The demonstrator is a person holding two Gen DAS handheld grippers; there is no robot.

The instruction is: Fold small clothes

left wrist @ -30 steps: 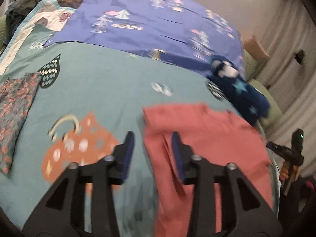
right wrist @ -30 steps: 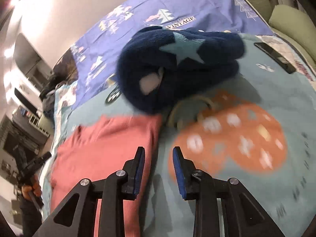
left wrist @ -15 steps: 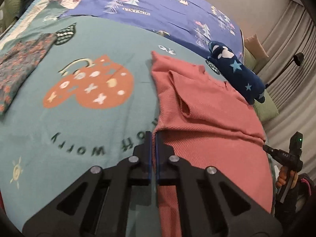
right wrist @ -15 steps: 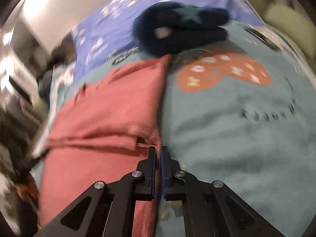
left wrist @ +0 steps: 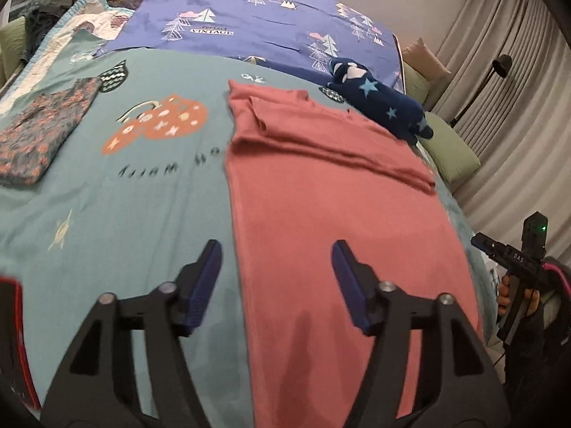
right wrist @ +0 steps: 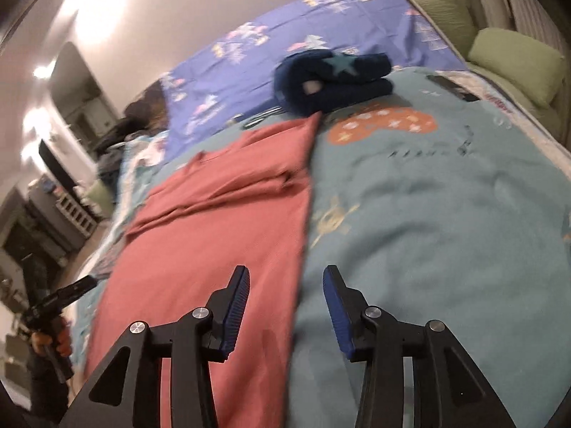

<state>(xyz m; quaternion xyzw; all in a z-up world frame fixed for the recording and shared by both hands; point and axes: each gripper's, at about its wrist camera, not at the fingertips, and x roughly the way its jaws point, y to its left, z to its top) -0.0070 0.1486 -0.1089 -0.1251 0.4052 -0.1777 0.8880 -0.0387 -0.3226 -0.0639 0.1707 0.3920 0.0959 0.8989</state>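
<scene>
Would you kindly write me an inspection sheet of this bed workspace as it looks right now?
Surface: teal printed blanket over the bed, purple tree-print sheet behind it.
Job's things: red garment lies flat, its far part folded over; floral cloth folded at the left.
Clutter: navy star-print plush by the garment's far corner; dark flat object near the bed edge.
Grippers: left gripper and right gripper opening, nothing between the jaws.
Cables: nothing seen.
Surroundings: green pillow, curtains, floor lamp.
</scene>
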